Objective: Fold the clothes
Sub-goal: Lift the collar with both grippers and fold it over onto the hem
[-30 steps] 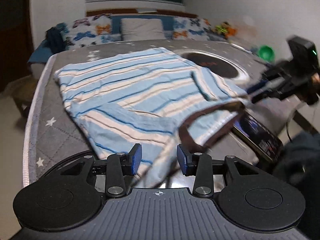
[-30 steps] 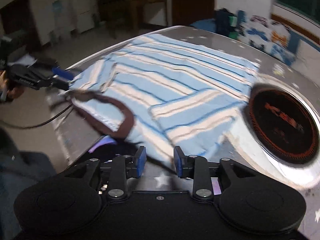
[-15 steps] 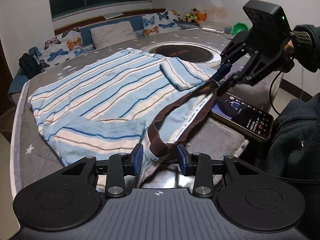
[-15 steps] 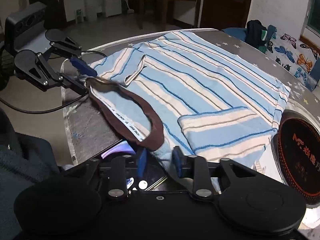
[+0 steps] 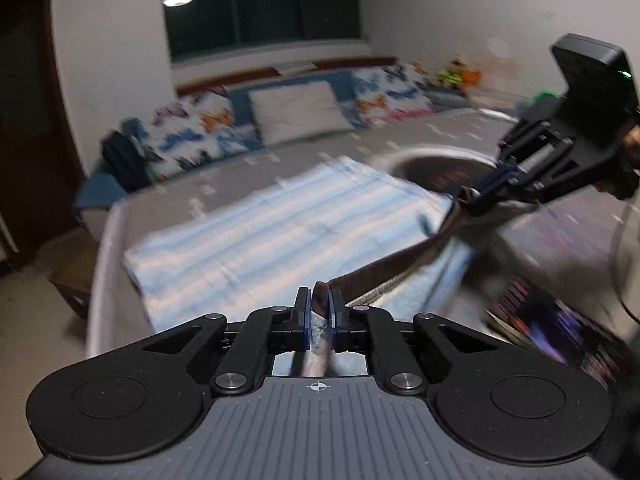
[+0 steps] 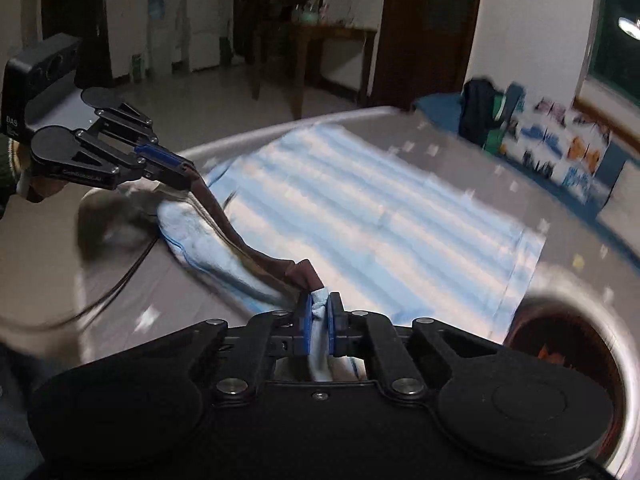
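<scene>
A light-blue and white striped shirt (image 5: pixel 280 232) (image 6: pixel 380 208) with a brown collar (image 5: pixel 384 268) (image 6: pixel 224 220) lies on the grey star-print surface (image 5: pixel 248 164). My left gripper (image 5: pixel 319 308) is closing hard on the shirt at one end of the collar, pads pressing the fabric. The right wrist view shows it again as the left gripper (image 6: pixel 184 168) at the left. My right gripper (image 6: pixel 319 312) is closing the same way on the other end. It appears in the left wrist view as the right gripper (image 5: pixel 476 194), upper right. The collar hangs stretched between them, lifted off the surface.
A lit phone (image 5: pixel 552 320) lies near the right edge, beside a round dark disc (image 5: pixel 444 168) (image 6: pixel 568 344). Butterfly-print cushions (image 5: pixel 296 112) and a dark bag (image 5: pixel 124 160) sit at the far end. A cable (image 6: pixel 120 280) trails off the near edge.
Both grippers went from open around the shirt's near edge to shut on it. They rose and drew apart, lifting that edge and pulling the collar taut.
</scene>
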A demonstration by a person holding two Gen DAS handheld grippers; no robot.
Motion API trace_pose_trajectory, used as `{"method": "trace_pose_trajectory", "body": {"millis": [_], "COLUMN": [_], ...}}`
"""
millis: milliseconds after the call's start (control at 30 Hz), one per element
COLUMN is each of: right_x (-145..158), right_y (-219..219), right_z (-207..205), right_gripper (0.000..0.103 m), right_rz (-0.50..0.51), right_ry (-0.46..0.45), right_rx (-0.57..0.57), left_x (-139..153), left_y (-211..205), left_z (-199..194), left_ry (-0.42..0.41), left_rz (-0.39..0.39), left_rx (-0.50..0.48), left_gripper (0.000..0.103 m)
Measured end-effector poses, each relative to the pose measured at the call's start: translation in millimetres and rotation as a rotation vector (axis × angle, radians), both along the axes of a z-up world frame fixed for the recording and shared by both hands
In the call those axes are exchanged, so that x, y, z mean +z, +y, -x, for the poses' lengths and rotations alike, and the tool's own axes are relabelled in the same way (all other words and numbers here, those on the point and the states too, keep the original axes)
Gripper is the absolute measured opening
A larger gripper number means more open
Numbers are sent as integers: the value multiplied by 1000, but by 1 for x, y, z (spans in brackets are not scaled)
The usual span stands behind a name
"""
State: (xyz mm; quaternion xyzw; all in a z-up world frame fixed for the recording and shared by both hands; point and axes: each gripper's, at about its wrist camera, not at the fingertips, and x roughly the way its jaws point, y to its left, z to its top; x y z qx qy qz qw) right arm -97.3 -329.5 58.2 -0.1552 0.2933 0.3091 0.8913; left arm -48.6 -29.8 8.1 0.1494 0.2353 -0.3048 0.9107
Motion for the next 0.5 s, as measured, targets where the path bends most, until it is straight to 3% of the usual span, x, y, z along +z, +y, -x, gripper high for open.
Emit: {"method": "trace_pose_trajectory", "body": {"millis": [167,300,433,500], "right_x": [18,14,-12,-30], "right_y": [1,9,13,13], "right_z": [-78,-150,-212,-232], "right_gripper": [8,8,8,11], "right_rz": [-7,10,4,16], "right_ry": [-63,-93,-82,-67], "right_rx": [-63,-136,-235,-268], "left_x": [31,34,19,3], "left_y": [-5,-16,-28,-34], "left_z": [-104,-179,-247,-272], "left_ry": [-60,-72,-29,41], "left_rz": [18,-8,1,23], "left_rx": [88,167,280,326], "left_gripper": [9,9,9,11]}}
